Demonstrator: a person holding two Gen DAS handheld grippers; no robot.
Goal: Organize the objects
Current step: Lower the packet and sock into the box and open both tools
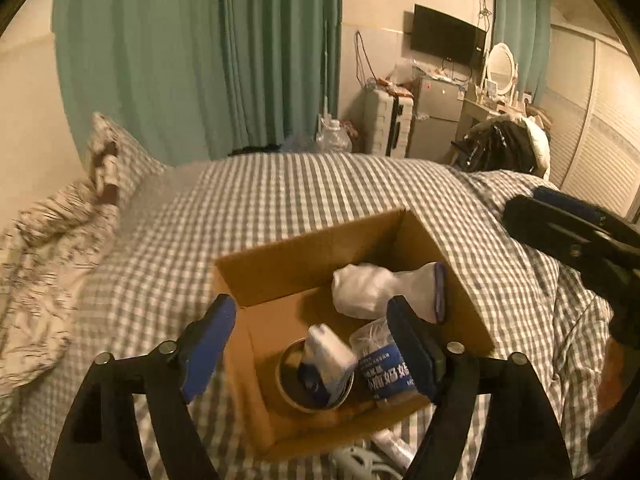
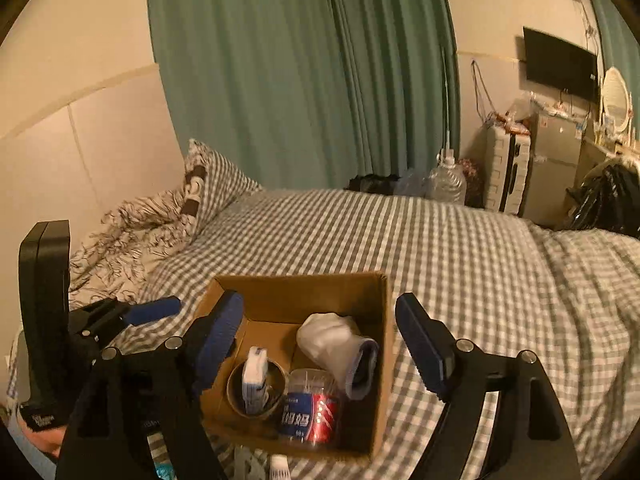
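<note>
An open cardboard box [image 1: 304, 252] [image 2: 296, 292] sits on the checked bed. Inside lie a rolled white sock [image 1: 372, 288] [image 2: 332, 334], a clear tub of cotton swabs with a blue and red label [image 1: 384, 368] [image 2: 312, 408], and a tape roll [image 1: 292, 392] [image 2: 236, 396] with a small white and blue pack [image 1: 328, 356] [image 2: 256, 376] standing in it. My left gripper [image 1: 316, 352] is open and empty just above the box's near side. My right gripper [image 2: 320, 348] is open and empty over the box. Each gripper shows at the edge of the other's view.
The bed [image 2: 460, 248] has a grey checked cover, a pillow [image 2: 216, 184] and a patterned quilt [image 1: 44, 248] at the left. Small items lie by the box's near edge [image 2: 280, 468]. Green curtains, a suitcase [image 1: 386, 124], a small fridge [image 1: 436, 116] and a dresser stand beyond.
</note>
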